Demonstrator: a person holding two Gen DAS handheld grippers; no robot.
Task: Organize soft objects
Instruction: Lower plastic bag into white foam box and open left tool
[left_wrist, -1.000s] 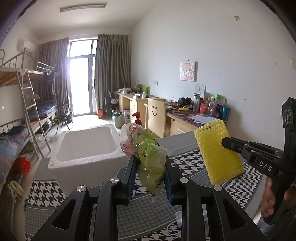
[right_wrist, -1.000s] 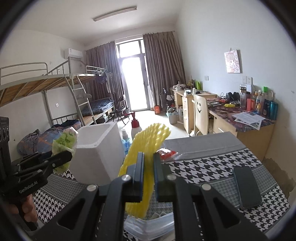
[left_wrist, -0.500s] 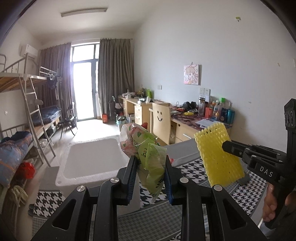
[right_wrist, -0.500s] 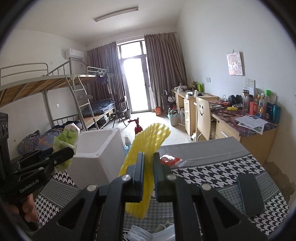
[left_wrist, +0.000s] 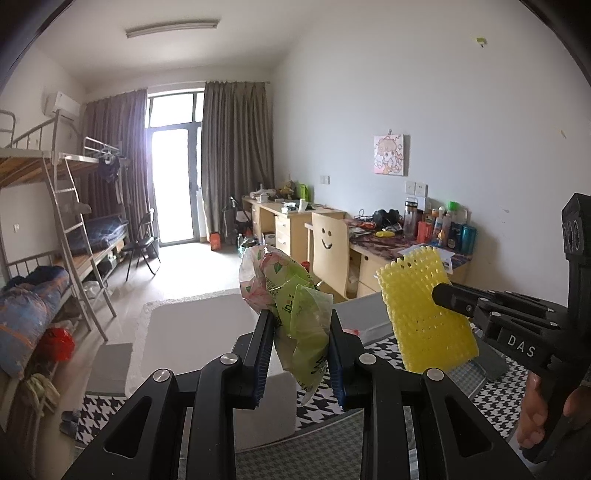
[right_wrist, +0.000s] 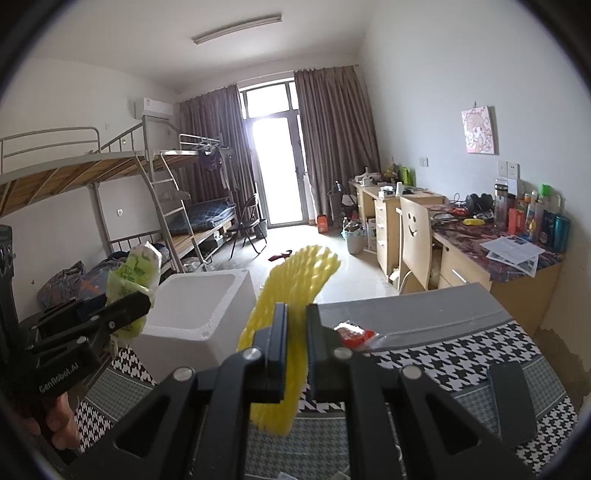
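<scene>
Left gripper (left_wrist: 298, 352) clamped on crumpled green-and-pink plastic bag (left_wrist: 291, 306), held in the air. Right gripper (right_wrist: 296, 345) pinched tight on yellow foam mesh sleeve (right_wrist: 286, 325), also aloft. Beyond, open white foam box (right_wrist: 195, 314) on houndstooth-covered desk (right_wrist: 461, 354).

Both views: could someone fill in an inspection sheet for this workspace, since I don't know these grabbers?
Surface: table under a houndstooth cloth.
Job's things: green bag and yellow net held in the air; white foam box open at the table's edge.
Clutter: red packet, dark phone.
Grippers: left gripper shut on the bag; right gripper shut on the net.
Cables: nothing seen on the table.
Surroundings: bunk bed, desk, chair, curtains.
</scene>
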